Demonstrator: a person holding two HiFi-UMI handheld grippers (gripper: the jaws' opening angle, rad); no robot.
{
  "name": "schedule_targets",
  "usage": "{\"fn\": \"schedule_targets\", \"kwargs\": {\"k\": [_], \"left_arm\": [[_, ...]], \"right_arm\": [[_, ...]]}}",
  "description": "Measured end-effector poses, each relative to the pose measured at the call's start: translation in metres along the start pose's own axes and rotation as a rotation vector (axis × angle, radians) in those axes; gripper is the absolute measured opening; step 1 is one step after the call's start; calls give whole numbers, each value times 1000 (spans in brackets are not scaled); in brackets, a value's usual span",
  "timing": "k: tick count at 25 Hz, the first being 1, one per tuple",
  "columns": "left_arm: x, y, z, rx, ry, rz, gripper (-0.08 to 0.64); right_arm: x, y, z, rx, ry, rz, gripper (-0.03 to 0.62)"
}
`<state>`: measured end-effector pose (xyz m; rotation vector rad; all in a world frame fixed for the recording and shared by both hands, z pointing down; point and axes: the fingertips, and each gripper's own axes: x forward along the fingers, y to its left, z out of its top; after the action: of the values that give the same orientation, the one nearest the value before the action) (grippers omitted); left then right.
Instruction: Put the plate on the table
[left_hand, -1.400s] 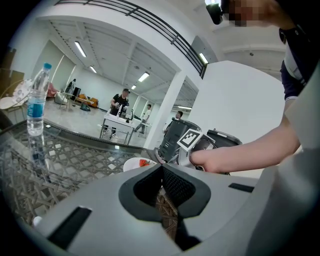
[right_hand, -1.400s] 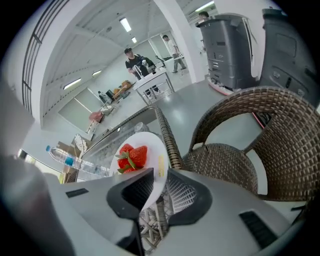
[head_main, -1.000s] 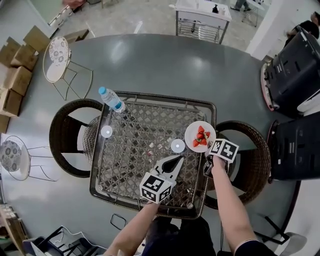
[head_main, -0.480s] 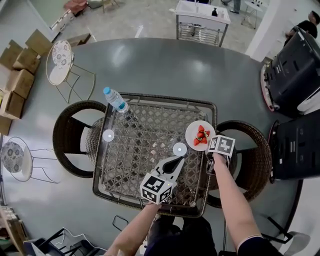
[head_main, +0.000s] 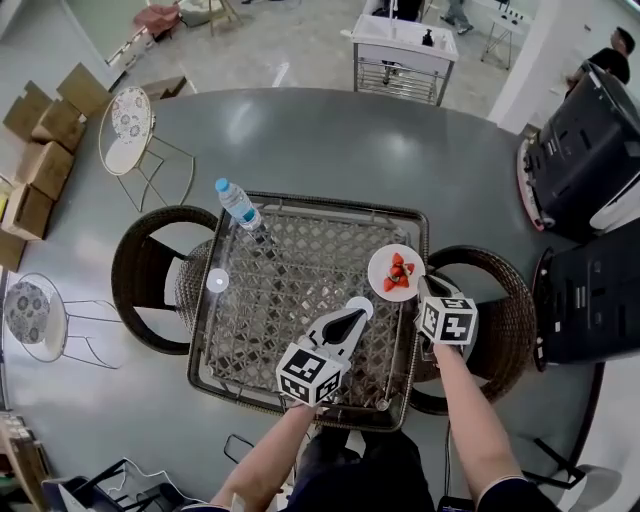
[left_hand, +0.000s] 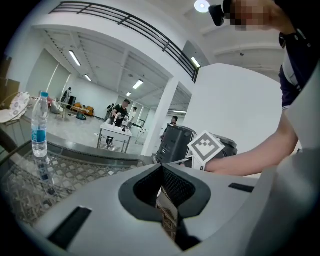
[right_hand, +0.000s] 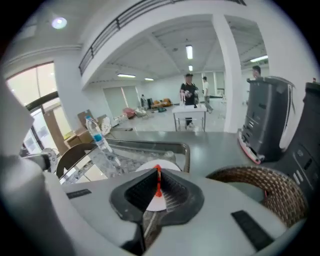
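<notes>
The white plate (head_main: 395, 270) with cut strawberries lies on the glass-topped wicker table (head_main: 300, 215), near its right edge. My right gripper (head_main: 428, 287) sits just off that edge behind the plate, jaws drawn together, nothing between them. In the right gripper view the plate (right_hand: 150, 167) shows straight ahead beyond the right gripper (right_hand: 157, 172). My left gripper (head_main: 347, 320) hovers over the table's near middle, shut and empty. The left gripper view has the left gripper (left_hand: 162, 167) pointing across the table.
A water bottle (head_main: 237, 203) stands at the table's far left corner. A small white disc (head_main: 217, 280) lies at the left side, another (head_main: 360, 305) by the left gripper's tip. Wicker chairs (head_main: 500, 320) (head_main: 140, 280) flank the table. Black machines (head_main: 590, 140) stand at right.
My right gripper has drawn back a little from the plate toward the person. The plate stays on the table. The left gripper has hardly moved.
</notes>
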<state>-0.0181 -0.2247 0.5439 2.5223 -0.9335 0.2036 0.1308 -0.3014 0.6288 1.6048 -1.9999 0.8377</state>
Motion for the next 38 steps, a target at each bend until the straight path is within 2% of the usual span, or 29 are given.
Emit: {"fn": "schedule_targets", "kwargs": {"k": [3,7,15,25,38], "left_arm": [[-4,-13,12,32,-4,-14,6],[-11,-32,29,58,-17,-31,6],[-25,-69,64,94,-64,-56,6],[-39,-99,91,137,-116,-67,6],[-54,-114,101,166,-139,-63,6]], "right_arm": [[-37,30,24,-87,-124,93,6],[-85,64,47,-126,-256,192,6],[-160,106,72,-194,-422,298,5],[-206,129,83,-230,-534,365,5],[-226,147,83,-252,-571,391,5]]}}
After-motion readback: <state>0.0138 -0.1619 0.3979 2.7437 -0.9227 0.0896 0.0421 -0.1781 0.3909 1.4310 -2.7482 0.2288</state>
